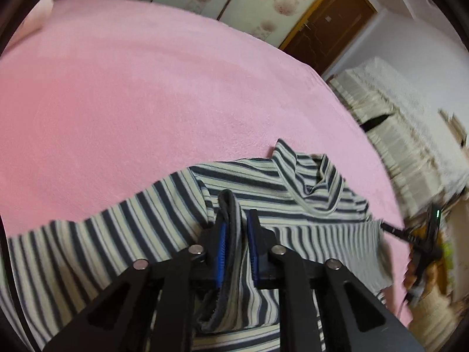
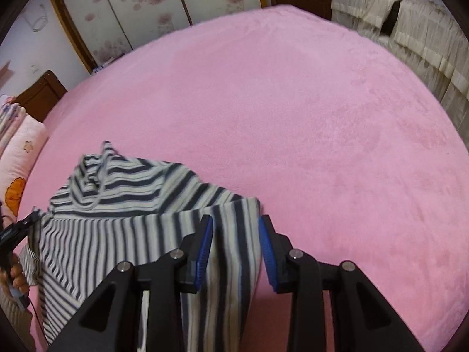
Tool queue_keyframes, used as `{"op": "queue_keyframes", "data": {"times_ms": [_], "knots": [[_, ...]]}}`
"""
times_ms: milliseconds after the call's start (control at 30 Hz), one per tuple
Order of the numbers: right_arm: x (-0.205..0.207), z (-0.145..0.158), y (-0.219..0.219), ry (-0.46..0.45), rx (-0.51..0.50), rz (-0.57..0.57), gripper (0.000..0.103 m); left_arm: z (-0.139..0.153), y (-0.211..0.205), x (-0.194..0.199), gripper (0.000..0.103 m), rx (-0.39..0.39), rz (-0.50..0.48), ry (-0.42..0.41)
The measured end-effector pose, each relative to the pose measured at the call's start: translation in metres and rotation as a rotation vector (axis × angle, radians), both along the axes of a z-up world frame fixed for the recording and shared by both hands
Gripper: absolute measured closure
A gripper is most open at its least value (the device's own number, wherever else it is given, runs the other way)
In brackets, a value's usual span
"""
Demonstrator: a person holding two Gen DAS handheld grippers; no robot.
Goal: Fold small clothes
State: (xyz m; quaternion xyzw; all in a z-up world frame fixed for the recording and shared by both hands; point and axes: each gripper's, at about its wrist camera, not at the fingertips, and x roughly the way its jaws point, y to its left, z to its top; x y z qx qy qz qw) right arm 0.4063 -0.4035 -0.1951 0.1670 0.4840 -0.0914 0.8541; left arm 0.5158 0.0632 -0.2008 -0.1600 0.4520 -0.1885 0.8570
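Striped shirt (image 1: 263,187) lay on the pink blanket (image 1: 132,102), near its front edge, collar toward the far side. Left gripper (image 1: 236,231) was clamped narrow on a dark-edged fold of the shirt — cloth pinched between the blue pads (image 1: 221,234). Right gripper (image 2: 234,243) stood part open, a striped sleeve hanging between its pads (image 2: 206,240); whether they pressed it, I could not tell.

pink bed (image 2: 293,102) carries a striped shirt (image 2: 123,193) and a pillow (image 2: 20,152)
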Motion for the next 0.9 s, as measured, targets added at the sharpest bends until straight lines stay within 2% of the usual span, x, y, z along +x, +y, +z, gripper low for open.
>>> {"op": "queue_keyframes", "data": {"times_ms": [33, 67, 100, 133, 200, 267, 333, 367, 433, 467, 567, 633, 767, 867, 900], "knots": [[0.003, -0.004, -0.001, 0.005, 0.005, -0.004, 0.071, 0.002, 0.000, -0.002, 0.094, 0.018, -0.004, -0.008], [0.005, -0.007, 0.000, 0.008, -0.004, -0.004, 0.077, 0.003, -0.001, -0.004, 0.095, 0.036, -0.008, -0.023], [0.006, -0.009, 0.001, 0.009, -0.021, 0.000, 0.096, 0.005, -0.001, -0.006, 0.096, 0.052, -0.003, -0.038], [0.007, -0.010, 0.003, 0.009, -0.041, 0.004, 0.098, 0.007, 0.000, -0.007, 0.096, 0.065, 0.004, -0.050], [0.005, -0.007, 0.011, -0.018, -0.115, 0.005, 0.099, 0.010, 0.004, -0.010, 0.097, 0.098, 0.035, -0.083], [0.001, -0.006, 0.018, -0.044, -0.189, 0.008, 0.099, 0.008, 0.009, -0.008, 0.097, 0.129, 0.074, -0.083], [0.002, -0.011, 0.020, -0.022, -0.224, 0.002, 0.099, -0.002, 0.010, -0.002, 0.097, 0.210, 0.123, -0.037], [0.003, -0.015, 0.020, -0.008, -0.229, -0.003, 0.098, -0.006, 0.012, 0.000, 0.097, 0.217, 0.132, -0.010], [0.003, -0.020, 0.019, 0.019, -0.226, -0.017, 0.096, -0.016, 0.022, 0.004, 0.097, 0.215, 0.174, 0.048], [0.002, -0.019, 0.018, 0.017, -0.213, -0.023, 0.091, -0.019, 0.029, 0.004, 0.097, 0.198, 0.201, 0.066], [-0.008, -0.007, 0.018, -0.020, -0.183, -0.026, 0.086, -0.018, 0.047, -0.004, 0.097, 0.142, 0.258, 0.077], [-0.018, 0.004, 0.021, -0.049, -0.181, -0.010, 0.085, -0.011, 0.050, -0.012, 0.097, 0.164, 0.260, 0.068], [-0.038, 0.025, 0.026, -0.087, -0.154, 0.016, 0.084, 0.001, 0.032, -0.034, 0.096, 0.273, 0.206, 0.056], [-0.056, 0.038, 0.029, -0.093, -0.131, 0.029, 0.084, 0.014, 0.011, -0.061, 0.091, 0.345, 0.142, 0.045], [-0.065, 0.043, 0.031, -0.086, -0.131, 0.037, 0.084, 0.019, 0.004, -0.072, 0.083, 0.364, 0.118, 0.041]]}}
